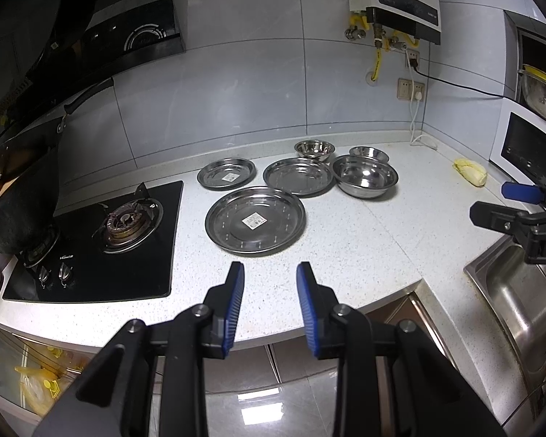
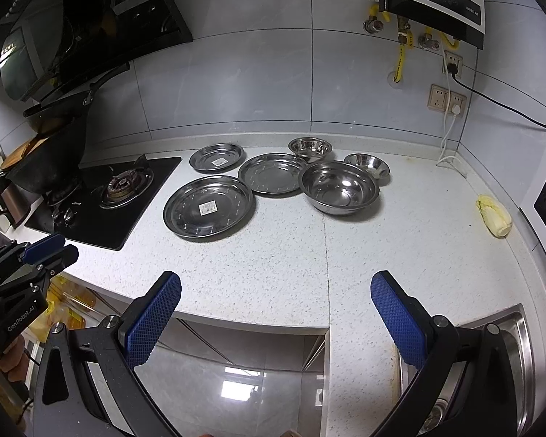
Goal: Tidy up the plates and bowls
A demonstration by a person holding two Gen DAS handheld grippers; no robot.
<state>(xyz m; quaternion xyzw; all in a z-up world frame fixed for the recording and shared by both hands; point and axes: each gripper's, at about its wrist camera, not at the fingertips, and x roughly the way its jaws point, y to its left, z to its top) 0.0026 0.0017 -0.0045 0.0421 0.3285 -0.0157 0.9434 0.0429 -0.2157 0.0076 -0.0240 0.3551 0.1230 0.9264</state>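
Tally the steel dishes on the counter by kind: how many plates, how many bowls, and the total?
Plates: 3 (large labelled, middle, small labelled)
Bowls: 3 (large, rear, small)
Total: 6

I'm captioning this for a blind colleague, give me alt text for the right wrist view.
Three steel plates and three steel bowls sit on a speckled white counter, between a gas stove and a cabbage piece. The open right gripper hovers at the counter edge, empty.
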